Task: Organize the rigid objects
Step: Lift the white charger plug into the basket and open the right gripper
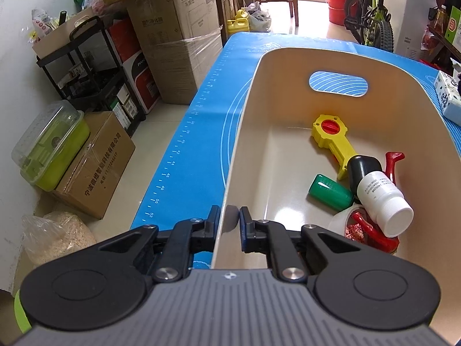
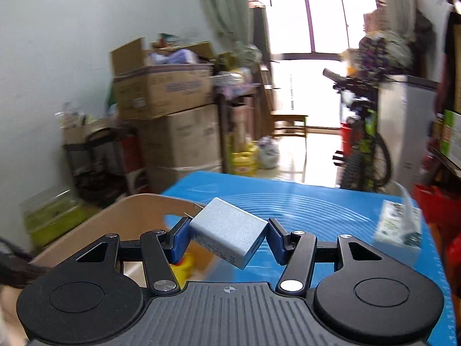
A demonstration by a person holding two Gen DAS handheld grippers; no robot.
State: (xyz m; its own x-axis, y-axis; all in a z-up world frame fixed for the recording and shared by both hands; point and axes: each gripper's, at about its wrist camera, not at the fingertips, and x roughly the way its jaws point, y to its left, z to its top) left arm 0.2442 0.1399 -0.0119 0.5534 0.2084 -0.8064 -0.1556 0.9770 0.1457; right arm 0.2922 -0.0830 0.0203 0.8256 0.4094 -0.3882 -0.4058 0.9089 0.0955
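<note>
Left wrist view first, sweeping from the left: the left gripper [image 1: 230, 216] has its two fingers pinched onto the near wall of the beige bin [image 1: 288, 66], one finger outside and one inside, steadying it on the blue mat [image 1: 201, 121]. Further right, inside the bin, lie a yellow toy tool [image 1: 331, 141] with a red dial, a green cap-like cylinder [image 1: 330, 191], a black-capped item, a white pill bottle [image 1: 384, 201] resting on top of red plastic pieces, and beyond the bin's right wall a tissue pack [image 1: 448, 98]. In the right wrist view the bin shows at the lower left, and the right gripper [image 2: 229, 238] holds a silver-grey USB charger [image 2: 229, 232] up above the mat, just beside the bin's far rim. The charger sits skewed between the blue pads, its prongs pointing up and left; the left pad touches it, while a slim gap seems to show at the right pad, so I would call the hold light or loosening. I'd judge the charger a stiff, light, smooth-sided block, apt to slip or twist; flat opposite faces are the place to pinch it, never the prongs. It looks ready to go into the bin, and a short drop should not harm it.
</note>
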